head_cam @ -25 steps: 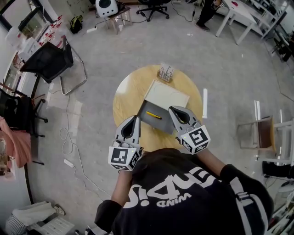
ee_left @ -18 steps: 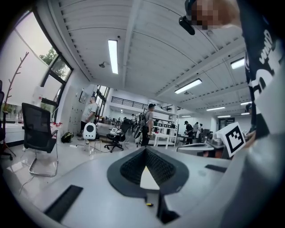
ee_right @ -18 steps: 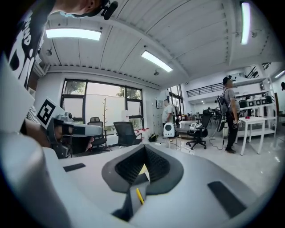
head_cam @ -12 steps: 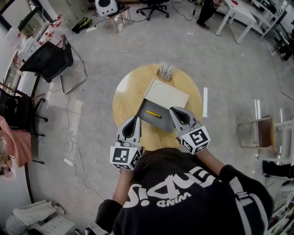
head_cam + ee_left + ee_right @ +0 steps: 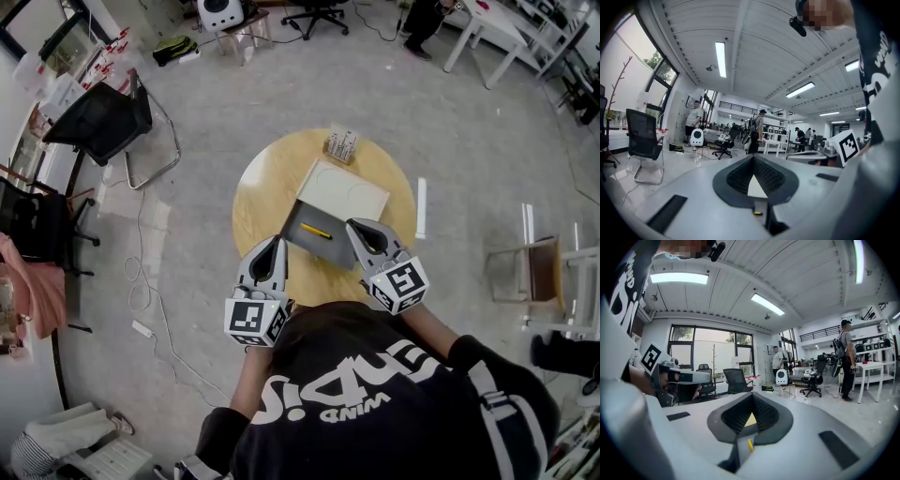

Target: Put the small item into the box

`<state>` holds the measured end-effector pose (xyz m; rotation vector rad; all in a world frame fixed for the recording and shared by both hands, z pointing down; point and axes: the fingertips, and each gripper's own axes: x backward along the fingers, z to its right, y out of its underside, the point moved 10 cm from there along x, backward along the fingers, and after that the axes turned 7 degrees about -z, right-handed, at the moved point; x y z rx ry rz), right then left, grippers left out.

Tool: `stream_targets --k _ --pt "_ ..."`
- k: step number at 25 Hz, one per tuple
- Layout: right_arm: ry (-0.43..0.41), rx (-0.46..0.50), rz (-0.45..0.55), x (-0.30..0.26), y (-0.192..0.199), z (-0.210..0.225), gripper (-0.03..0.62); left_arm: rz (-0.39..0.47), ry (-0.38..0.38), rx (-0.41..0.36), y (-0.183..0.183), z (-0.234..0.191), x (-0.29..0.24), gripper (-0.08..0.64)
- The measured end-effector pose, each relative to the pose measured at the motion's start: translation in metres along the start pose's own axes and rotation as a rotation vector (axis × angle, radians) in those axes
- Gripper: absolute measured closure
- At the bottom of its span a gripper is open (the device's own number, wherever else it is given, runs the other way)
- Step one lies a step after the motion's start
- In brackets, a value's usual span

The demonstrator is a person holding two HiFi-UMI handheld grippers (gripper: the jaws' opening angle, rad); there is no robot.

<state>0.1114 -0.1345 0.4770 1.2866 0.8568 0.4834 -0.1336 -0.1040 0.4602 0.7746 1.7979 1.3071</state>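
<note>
Open grey box holds thin yellow stick, lying between left gripper and right gripper; both are closed and empty.

Ceiling strips are lighting everything brightly, casting only soft shadows. Windows are glaring white. Both gripper views are bending and darkening toward their edges.

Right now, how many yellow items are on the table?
1: the yellow item lies in the grey box; the holder at the far edge may hide more.
</note>
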Motion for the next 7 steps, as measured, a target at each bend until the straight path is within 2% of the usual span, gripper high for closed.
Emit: stream_targets --k 7 --pt "0.002 -0.002 0.001 -0.0022 -0.0003 0.0047 0.589 0.001 0.0 -0.002 0.0001 -0.0006 -0.0035 0.551"
